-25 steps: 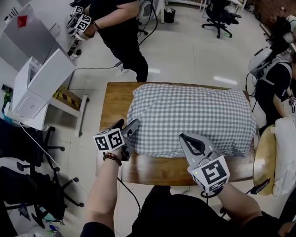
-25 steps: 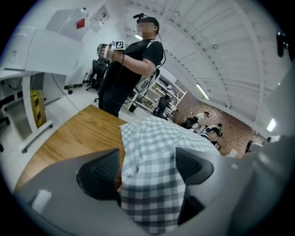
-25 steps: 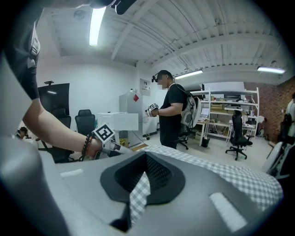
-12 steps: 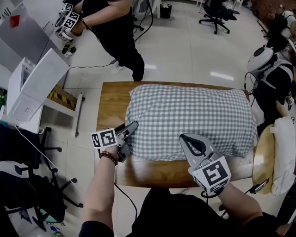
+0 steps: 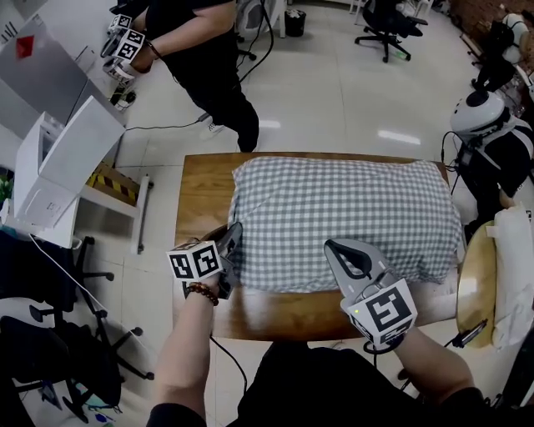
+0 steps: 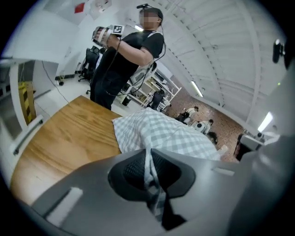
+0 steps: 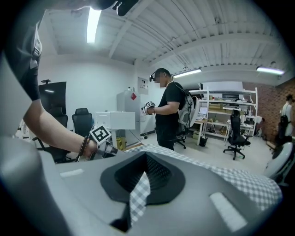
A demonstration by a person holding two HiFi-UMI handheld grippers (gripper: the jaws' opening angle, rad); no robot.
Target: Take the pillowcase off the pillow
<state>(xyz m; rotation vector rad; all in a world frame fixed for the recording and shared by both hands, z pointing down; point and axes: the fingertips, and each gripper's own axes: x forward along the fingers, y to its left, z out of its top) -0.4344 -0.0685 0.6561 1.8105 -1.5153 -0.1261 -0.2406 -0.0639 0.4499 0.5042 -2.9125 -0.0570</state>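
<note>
Pillow (image 5: 359, 196) lay flat on the wooden table (image 5: 200, 183), fully covered by the grey-and-white checked pillowcase (image 5: 334, 250). Its long side ran across the table. It filled most of the top, with bare wood showing at the left end and along the near edge.

Left gripper (image 5: 231, 243) was at the near left corner of the pillowcase. Its jaws had just been closing and were pressed together on a fold of the checked cloth. In the left gripper view a narrow strip of that cloth (image 6: 154, 193) passed between the dark pads toward the camera, with the rest of the pillowcase rising just beyond the jaws.

Right gripper (image 5: 338, 250) was at the near edge of the pillowcase, right of the middle. Its jaws were pressed together too, pinching a small flap of the same checked cloth (image 7: 138, 196), plain between the pads in the right gripper view.

The two grippers were well apart along the near edge. A beaded bracelet (image 5: 202, 289) sat on the left wrist.

A person in black (image 5: 209, 58) stood beyond the far left corner of the table, holding another gripper with a marker cube (image 5: 125, 50). A white cabinet (image 5: 62, 158) stood on the floor left of the table. An office chair (image 5: 380, 21) stood farther back.
</note>
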